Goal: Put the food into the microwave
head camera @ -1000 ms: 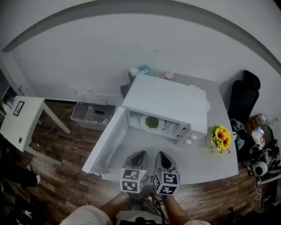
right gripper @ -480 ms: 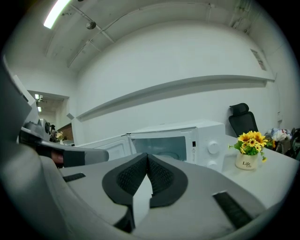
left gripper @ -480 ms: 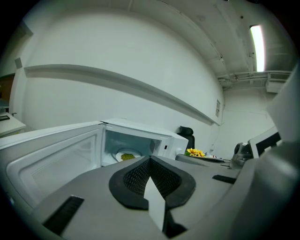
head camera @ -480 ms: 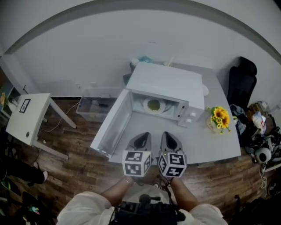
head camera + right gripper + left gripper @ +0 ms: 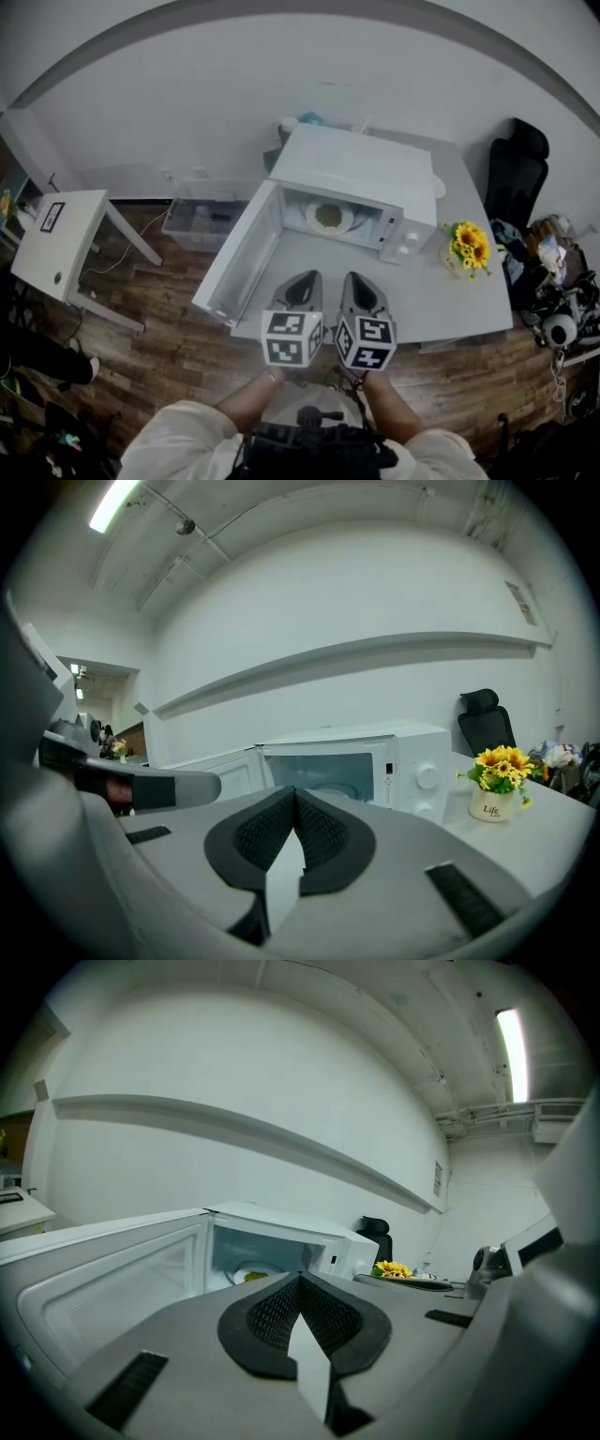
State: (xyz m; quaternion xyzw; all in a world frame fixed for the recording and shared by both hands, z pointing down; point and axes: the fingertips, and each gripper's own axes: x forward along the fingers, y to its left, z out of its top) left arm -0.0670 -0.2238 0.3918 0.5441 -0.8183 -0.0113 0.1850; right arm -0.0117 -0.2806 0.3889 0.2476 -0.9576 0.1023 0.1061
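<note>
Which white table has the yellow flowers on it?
The big table holding the microwave; the flowers stand at its right end. The small table off to the left has none.

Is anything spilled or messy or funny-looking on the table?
Nothing is spilled or broken. The only thing that stands out is the microwave: its door hangs wide open, with a plate of food sitting inside. The flowers stand upright beside it.
</note>
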